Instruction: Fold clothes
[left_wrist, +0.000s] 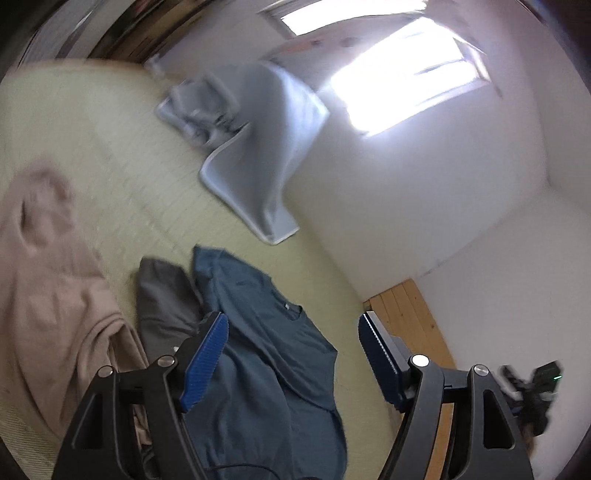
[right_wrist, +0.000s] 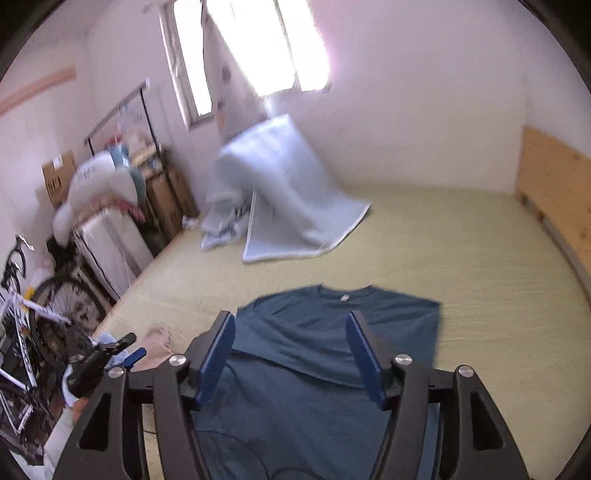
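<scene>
A teal T-shirt (right_wrist: 332, 332) lies on the pale yellow mattress (right_wrist: 461, 240), collar away from me, its upper part folded over the body. It also shows in the left wrist view (left_wrist: 266, 354). My right gripper (right_wrist: 291, 321) is open and empty above the shirt. My left gripper (left_wrist: 291, 325) is open and empty above the shirt's edge. The left gripper also shows at the left of the right wrist view (right_wrist: 129, 347). A grey garment (left_wrist: 162, 295) and a pink garment (left_wrist: 55, 280) lie to the left of the shirt.
A light blue blanket (right_wrist: 280, 192) is heaped at the far side of the mattress under the window. A wooden bed board (right_wrist: 554, 192) runs along the right. A bicycle (right_wrist: 33, 317), boxes and a clothes rack (right_wrist: 122, 110) stand to the left of the bed.
</scene>
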